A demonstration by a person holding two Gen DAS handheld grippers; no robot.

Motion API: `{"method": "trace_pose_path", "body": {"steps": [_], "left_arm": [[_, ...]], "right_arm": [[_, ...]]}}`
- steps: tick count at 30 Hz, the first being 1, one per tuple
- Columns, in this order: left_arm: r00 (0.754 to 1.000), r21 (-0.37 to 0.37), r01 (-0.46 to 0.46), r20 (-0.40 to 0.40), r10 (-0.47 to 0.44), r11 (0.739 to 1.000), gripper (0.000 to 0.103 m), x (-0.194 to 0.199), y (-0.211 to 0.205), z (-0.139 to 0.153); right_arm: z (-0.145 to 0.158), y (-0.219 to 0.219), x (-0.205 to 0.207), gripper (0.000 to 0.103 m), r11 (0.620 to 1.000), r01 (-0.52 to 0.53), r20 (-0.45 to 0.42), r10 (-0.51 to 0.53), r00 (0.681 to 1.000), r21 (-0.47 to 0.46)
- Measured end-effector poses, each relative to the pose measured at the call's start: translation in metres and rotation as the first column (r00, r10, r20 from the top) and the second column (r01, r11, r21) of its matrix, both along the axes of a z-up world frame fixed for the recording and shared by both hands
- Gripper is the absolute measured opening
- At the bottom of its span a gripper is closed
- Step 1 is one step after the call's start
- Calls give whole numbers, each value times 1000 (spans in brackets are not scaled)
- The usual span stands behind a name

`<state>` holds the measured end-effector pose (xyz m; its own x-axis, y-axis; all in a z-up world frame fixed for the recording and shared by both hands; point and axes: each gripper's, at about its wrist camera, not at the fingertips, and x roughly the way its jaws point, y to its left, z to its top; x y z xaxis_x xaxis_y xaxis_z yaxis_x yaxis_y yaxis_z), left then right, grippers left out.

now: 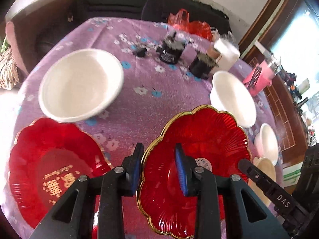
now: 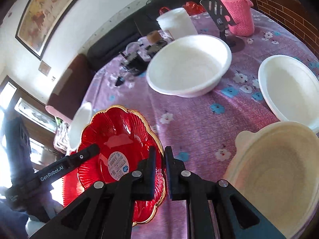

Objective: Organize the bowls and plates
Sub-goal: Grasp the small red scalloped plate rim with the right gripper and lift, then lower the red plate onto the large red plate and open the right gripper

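Observation:
A gold-rimmed red plate (image 1: 199,139) hangs tilted above the purple flowered tablecloth (image 2: 199,119), held from both sides. My left gripper (image 1: 159,147) is shut on its left rim, one blue pad on the inside and the other finger outside. My right gripper (image 2: 160,149) is shut on the opposite rim of that red plate (image 2: 119,139). A second red plate (image 1: 55,169) with gold lettering lies on the cloth at the left. White bowls stand around: a large one (image 1: 81,83), another (image 2: 189,65), a third (image 2: 289,91) and a cream bowl (image 2: 279,169).
Black jars (image 1: 171,51), a white container (image 2: 177,23), a metal stand (image 2: 219,10) and a pink knitted bottle (image 2: 237,10) crowd the table's far side. A red plastic bag (image 1: 183,22) lies at the back edge. A dark sofa runs behind the table.

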<state>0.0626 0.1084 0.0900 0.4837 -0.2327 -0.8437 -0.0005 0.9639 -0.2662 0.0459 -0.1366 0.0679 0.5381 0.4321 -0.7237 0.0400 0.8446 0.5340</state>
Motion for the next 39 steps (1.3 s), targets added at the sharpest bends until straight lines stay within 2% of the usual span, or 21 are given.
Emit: {"method": "trace_pose_path", "body": {"steps": [7,12,19,23,26,31,35,36,39], "left_arm": [[993,13,-87,85,86,996,30,-35,49,35],[981,3,-177,87,176,984,30,-52,101,33],[954,-28,-299,17,299,954,30,-67,172,-6],[938,-33,-346,-52,344,938,31,-66,196,-39],[938,-34,-345,-55,343,938,31,-64,201,-49],[946,7,-325,7,324,946,38,-62,192,-43],[952,-1,-300,58,299,954,62,-65,187,-36],[952,2,-297,75,296,955,65,-66,186,-34],[951,31,-289,121,283,957,66,-72,181,-23]], "right_arm": [[25,43,-10,10,998,-65,33,64,997,11],[33,93,-12,11,990,-140,44,140,989,0],[17,173,-7,11,966,-251,4,252,968,-68],[-5,205,0,11,951,-288,-44,284,958,-110],[-24,219,4,11,945,-300,-80,292,953,-132],[-33,221,10,11,944,-302,-75,295,953,-131],[-34,223,9,14,936,-317,-40,315,948,-155],[-33,225,6,14,934,-314,-30,314,949,-169],[-33,231,0,14,926,-300,8,310,951,-227]]}}
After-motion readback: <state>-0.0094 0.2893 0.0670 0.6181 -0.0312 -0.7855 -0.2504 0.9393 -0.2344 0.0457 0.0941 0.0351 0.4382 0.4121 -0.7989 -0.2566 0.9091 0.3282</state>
